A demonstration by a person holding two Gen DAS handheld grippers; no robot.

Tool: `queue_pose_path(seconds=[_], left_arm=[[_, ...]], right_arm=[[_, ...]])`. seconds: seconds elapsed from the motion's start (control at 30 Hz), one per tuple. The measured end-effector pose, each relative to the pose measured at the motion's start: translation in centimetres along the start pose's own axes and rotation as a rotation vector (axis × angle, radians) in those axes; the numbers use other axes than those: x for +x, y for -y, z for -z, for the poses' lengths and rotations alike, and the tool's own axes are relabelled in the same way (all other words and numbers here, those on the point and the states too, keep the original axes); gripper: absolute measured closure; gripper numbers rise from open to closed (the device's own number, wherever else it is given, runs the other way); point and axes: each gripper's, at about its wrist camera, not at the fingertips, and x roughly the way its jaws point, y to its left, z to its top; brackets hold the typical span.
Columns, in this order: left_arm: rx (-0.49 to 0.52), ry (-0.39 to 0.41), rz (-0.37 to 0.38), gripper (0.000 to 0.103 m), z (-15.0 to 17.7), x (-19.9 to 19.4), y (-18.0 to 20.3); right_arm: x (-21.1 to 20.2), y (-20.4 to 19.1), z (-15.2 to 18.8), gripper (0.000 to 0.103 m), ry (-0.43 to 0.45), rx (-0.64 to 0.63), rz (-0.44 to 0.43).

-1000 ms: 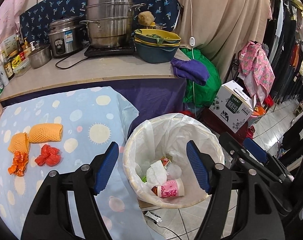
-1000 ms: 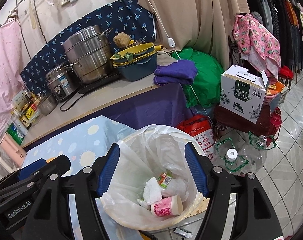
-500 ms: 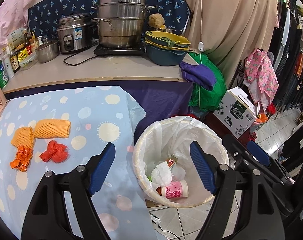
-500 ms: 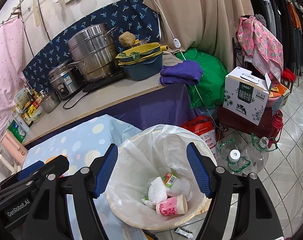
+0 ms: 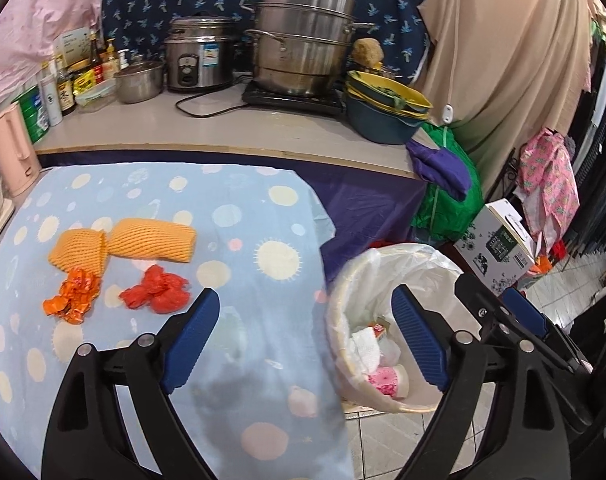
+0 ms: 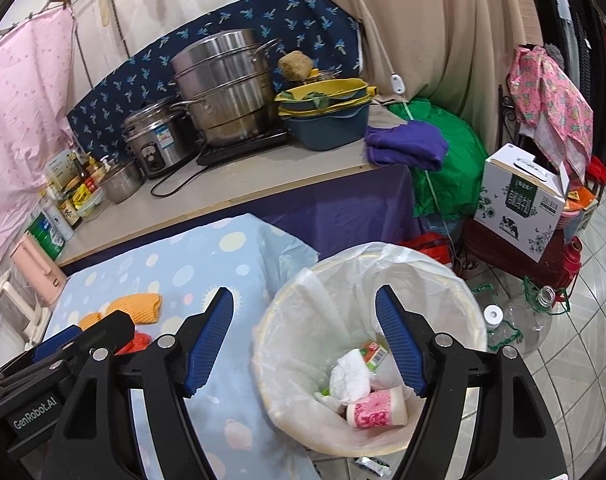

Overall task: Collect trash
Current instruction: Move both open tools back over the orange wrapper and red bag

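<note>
Left wrist view: the camera has swung left off the white-lined round wicker trash bin [image 5: 387, 320], which now sits at the right edge instead of dead centre, and more of the pale blue spotted cloth surface [image 5: 231, 216] fills the frame. The left tool [image 5: 307, 340] is released, its jaws spreading wider with nothing between them. Ahead and to the left lie the leftovers: two orange foam fruit nets [image 5: 123, 246], a crumpled orange foil wrapper [image 5: 73, 296] and a crumpled red plastic wrapper [image 5: 157, 294], the nearest to the tool. I'd say a drop is done and the next pickup is on. The tool angles down toward the cloth.

Right wrist view: the right tool [image 6: 305, 342] is also released and empty, pads apart, its right pad over the bin's mouth. It too has slid left; the bin has shifted right in frame. Inside rest a pink paper cup [image 6: 377, 408] and white crumpled tissue [image 6: 349, 378]. The left tool's black body shows at lower left.
</note>
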Motion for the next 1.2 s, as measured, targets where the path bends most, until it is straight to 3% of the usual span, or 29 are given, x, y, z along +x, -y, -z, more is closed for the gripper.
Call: queue_pose_path(seconds=[0.47, 0.67, 0.93, 1.2], left_arm=[[-0.253, -0.078, -0.178, 0.014, 1.8, 1.3, -15.0], [-0.306, -0.084, -0.274, 0.014, 2.7, 1.9, -20.8], [-0.287, -0.088, -0.355, 0.014, 3.2, 3.3, -24.9], [-0.293, -0.117, -0.358, 0.014, 3.7, 5.7, -26.9]], right_arm=[[5.2, -11.4, 3.1, 0.028, -0.135, -0.152, -0.147], [8.3, -16.4, 4.8, 0.028, -0.193, -0.210, -0.196], [12.4, -21.0, 6.9, 0.028, -0.262, -0.269, -0.227], [15.8, -22.3, 7.9, 0.028, -0.318, -0.272, -0.214]])
